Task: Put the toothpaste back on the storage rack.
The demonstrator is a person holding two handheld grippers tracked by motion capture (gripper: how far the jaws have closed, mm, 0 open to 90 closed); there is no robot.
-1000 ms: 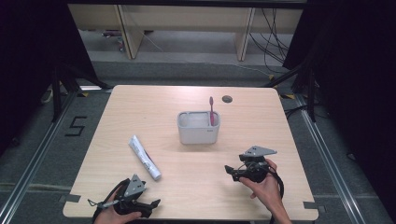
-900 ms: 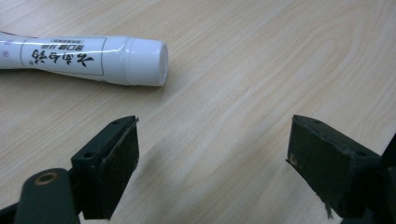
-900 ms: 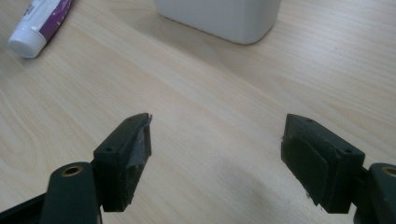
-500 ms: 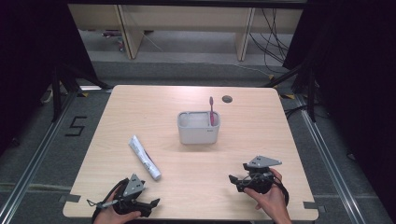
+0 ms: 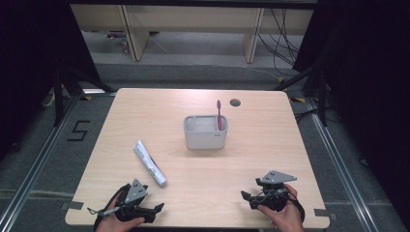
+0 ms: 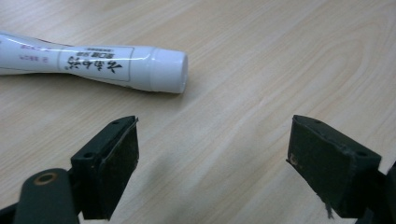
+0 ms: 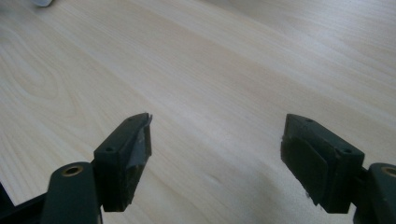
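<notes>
Toothpaste tube [image 5: 150, 163] flat on table [image 5: 270, 140], at 1 o'clock from left gripper [image 5: 157, 209] — jaws wide, empty. Right gripper [image 5: 245, 196] wide too. Probably light, soft, slick — best pinched mid-body, near stiff cap [image 6: 169, 71].

The white tube [image 6: 93, 65] carries a boxed label of dark East Asian characters along its side, just behind the cap; they are printed upside down in the left gripper view and too stylised to read for certain. Further from the cap runs a line of small pink print, too tiny to make out. On the floor left of the tabletop [image 5: 270, 145], a black "5" [image 5: 79, 130] is marked.
</notes>
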